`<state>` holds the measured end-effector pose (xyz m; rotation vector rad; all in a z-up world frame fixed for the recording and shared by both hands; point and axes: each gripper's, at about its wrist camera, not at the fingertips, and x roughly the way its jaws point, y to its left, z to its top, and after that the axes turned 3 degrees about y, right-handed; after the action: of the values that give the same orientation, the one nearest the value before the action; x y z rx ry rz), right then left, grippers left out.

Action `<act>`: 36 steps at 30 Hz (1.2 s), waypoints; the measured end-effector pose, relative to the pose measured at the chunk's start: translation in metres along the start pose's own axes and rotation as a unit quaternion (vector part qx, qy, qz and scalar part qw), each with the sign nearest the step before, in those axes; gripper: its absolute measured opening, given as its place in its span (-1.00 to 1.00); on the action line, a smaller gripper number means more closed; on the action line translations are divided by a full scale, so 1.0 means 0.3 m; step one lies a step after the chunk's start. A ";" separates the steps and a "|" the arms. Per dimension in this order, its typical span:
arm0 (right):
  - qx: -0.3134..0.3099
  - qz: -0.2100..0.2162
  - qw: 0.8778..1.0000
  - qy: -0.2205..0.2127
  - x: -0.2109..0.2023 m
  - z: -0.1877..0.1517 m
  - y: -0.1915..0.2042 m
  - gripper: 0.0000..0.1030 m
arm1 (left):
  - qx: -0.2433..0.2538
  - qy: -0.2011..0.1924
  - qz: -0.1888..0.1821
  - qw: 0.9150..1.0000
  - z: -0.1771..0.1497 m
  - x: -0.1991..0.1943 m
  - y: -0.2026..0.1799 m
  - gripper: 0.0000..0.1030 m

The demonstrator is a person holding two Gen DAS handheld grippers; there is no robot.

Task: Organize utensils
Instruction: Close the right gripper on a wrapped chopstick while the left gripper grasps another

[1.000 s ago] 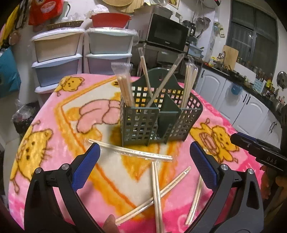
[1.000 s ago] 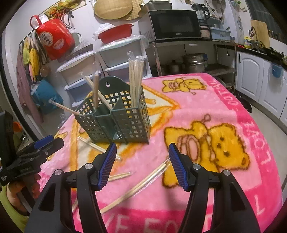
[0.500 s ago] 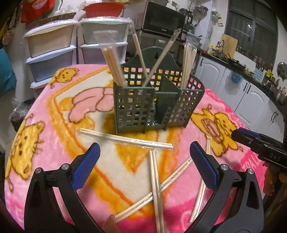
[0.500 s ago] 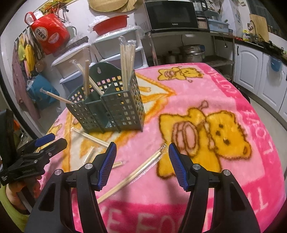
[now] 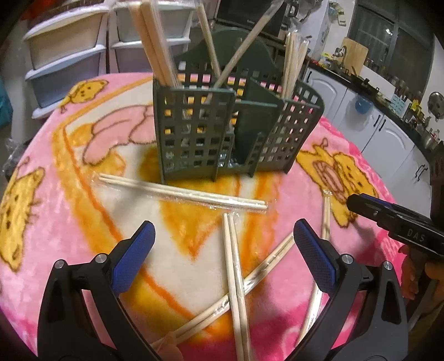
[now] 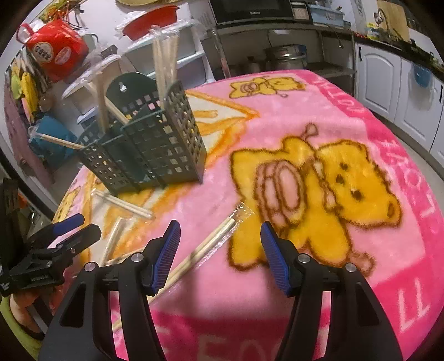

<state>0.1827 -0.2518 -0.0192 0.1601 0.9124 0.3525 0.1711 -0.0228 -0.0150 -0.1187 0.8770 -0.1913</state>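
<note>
Left gripper (image 5: pixel 223 241) – jaws wide apart, nothing between the pads, hanging over the loose chopsticks on the pink blanket (image 5: pixel 63 222). Right gripper (image 6: pixel 220 245) – jaws also apart and empty, low over the blanket's bear print, its left pad (image 6: pixel 166 257) just above one wrapped pair (image 6: pixel 205 244).

Caddy (image 5: pixel 230 133): dark green, slotted, several compartments, upright on the blanket. Wrapped chopsticks stand in its left, middle and right sections, some leaning.

Loose wrapped pairs on the blanket in front of the caddy:
- one pair (image 5: pixel 183 193) lying crosswise, just in front of the caddy base
- one pair (image 5: pixel 236 272) running toward the left-wrist camera, crossing a diagonal pair (image 5: pixel 266 263)
- one pair (image 5: pixel 324 219) at the right, near the right gripper's tip

Behind: drawer units (image 5: pixel 63 52), microwave (image 6: pixel 249 11)
</note>
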 end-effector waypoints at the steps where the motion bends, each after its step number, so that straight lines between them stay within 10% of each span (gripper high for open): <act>1: 0.002 0.000 1.000 0.003 0.008 0.001 -0.003 0.10 | -0.001 0.003 0.000 1.000 0.001 0.008 0.001 0.79; 16: 0.014 -0.005 1.000 0.025 0.096 0.047 -0.002 0.06 | -0.012 0.057 -0.033 0.998 0.020 0.113 0.010 0.18; 36: 0.047 -0.039 0.997 0.040 0.181 0.069 -0.046 -0.79 | -0.007 0.065 0.006 0.998 0.041 0.150 0.045 -0.56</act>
<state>0.2325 -0.2445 -0.0510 0.1981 1.0122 0.2451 0.2104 -0.0189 -0.0435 -0.1152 1.0078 -0.1833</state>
